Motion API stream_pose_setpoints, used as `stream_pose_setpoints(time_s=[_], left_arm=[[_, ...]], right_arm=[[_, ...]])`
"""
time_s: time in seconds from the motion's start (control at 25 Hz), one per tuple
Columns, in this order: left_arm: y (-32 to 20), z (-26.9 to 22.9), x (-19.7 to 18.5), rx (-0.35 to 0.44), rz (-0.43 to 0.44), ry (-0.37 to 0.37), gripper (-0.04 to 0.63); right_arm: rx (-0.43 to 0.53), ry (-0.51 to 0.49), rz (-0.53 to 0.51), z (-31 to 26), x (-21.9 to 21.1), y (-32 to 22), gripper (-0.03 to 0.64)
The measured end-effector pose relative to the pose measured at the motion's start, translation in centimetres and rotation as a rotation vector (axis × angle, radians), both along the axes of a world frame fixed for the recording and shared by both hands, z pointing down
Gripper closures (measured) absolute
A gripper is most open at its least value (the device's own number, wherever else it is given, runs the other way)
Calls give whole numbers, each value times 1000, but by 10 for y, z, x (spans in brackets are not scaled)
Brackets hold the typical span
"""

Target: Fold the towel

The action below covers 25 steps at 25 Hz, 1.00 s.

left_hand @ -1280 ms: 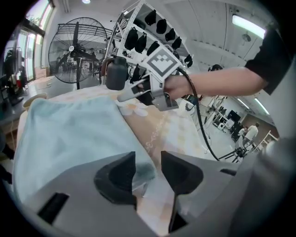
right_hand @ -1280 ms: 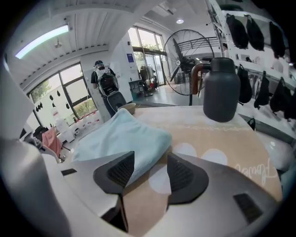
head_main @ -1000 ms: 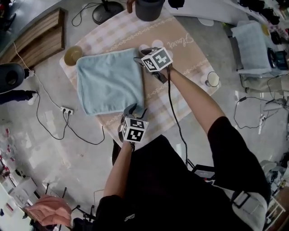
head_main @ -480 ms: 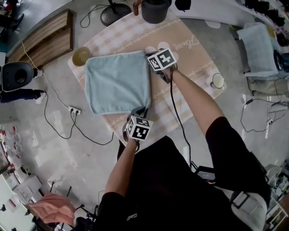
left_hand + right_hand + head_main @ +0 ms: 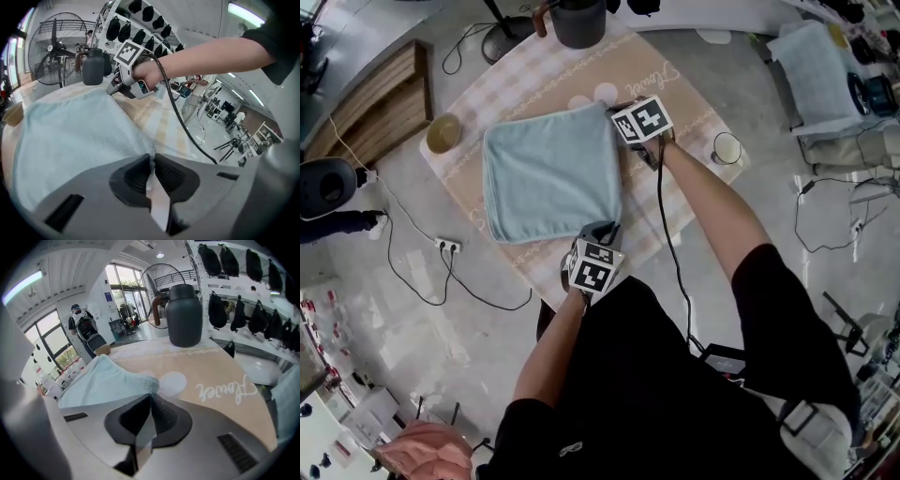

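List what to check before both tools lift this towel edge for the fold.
1. Left tool grip: ok, jaws shut on a towel corner.
2. Right tool grip: ok, jaws shut on the other corner of the same edge.
3. Towel flat: ok, no large wrinkles in the head view.
4. Cup: not ok, it stands close beside the towel's opposite edge, so the fold may brush it.
5. Jug: ok, well apart from the towel.

We record one legible marking: white cursive lettering (image 5: 226,391) on the tan worktop cloth (image 5: 206,366), lower right of the right gripper view, apparently reading "Flower".
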<state>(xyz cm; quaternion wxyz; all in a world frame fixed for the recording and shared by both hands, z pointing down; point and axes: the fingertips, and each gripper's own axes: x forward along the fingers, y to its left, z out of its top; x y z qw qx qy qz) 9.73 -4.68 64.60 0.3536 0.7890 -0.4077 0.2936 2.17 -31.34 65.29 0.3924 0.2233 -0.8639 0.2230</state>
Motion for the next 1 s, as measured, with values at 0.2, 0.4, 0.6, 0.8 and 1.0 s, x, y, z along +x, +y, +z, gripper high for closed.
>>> stream_pose_setpoints(time_s=[0.2, 0.4, 0.6, 0.8, 1.0], left_arm=[[-2, -17, 38, -1, 36, 78, 560], [-1, -24, 45, -14, 4, 121, 560], [-1, -39, 14, 8, -117, 172, 560], [2, -48, -31, 24, -214, 167, 560], [4, -56, -74, 47, -311, 165, 560]], right_arm=[[13, 32, 71, -5, 55, -4, 603], [12, 34, 98, -13, 79, -5, 603], [28, 17, 96, -26, 63, -6, 603], [39, -5, 52, -46, 18, -5, 603], [54, -4, -11, -65, -29, -3, 603]])
